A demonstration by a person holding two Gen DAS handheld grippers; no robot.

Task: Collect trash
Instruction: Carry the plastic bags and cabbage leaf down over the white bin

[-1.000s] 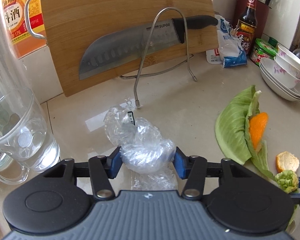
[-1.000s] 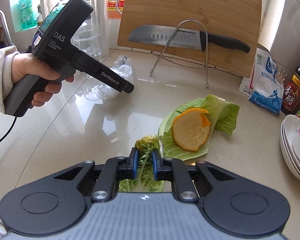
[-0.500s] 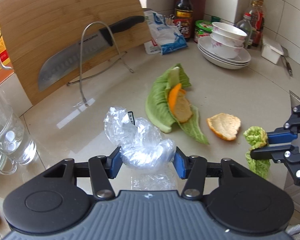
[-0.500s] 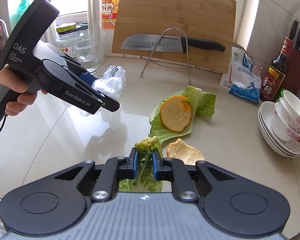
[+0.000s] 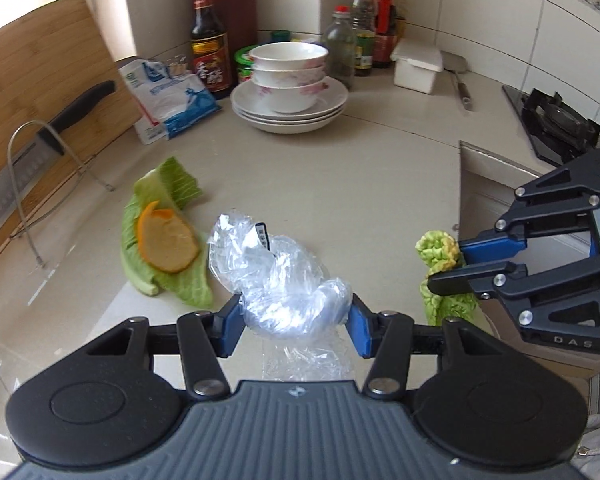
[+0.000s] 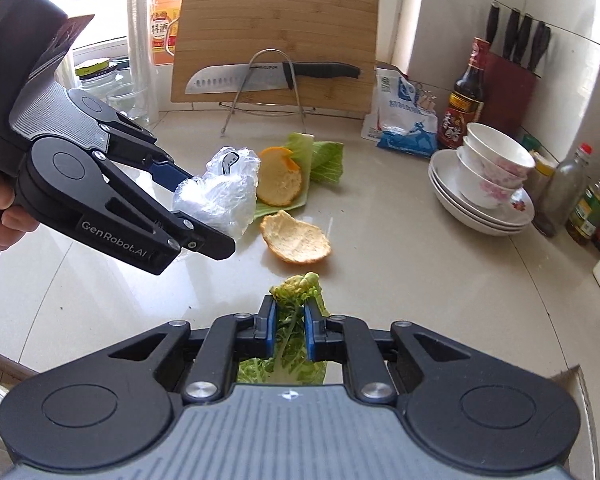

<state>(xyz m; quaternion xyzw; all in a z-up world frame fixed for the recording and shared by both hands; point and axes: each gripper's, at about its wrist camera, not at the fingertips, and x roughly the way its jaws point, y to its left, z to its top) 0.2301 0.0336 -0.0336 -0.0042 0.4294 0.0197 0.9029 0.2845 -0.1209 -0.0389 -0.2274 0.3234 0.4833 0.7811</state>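
- Your left tongs (image 5: 296, 320) are pinching a crumpled clear plastic bag (image 5: 276, 276), which bulges between the blue pads and hangs clear of the surface (image 5: 340, 184).
- Your right tongs (image 6: 290, 328) are pressed onto a ruffled green leaf scrap (image 6: 296, 286); in the left wrist view it shows at 3 o'clock, beside the edge of the sink (image 5: 496, 184).
- In the left wrist view, at 9 o'clock from the bag, a cabbage leaf (image 5: 140, 256) lies on the surface with an orange peel (image 5: 168, 244) on top of it.
- A second orange peel (image 6: 296, 238), pith side up, lies on the surface in the right wrist view, at 12 o'clock from your right tongs.
- At 12 o'clock in the left wrist view stand stacked bowls (image 5: 288, 68) on plates, with a soy sauce bottle (image 5: 208, 40) and a salt bag (image 5: 172, 96) to their left.
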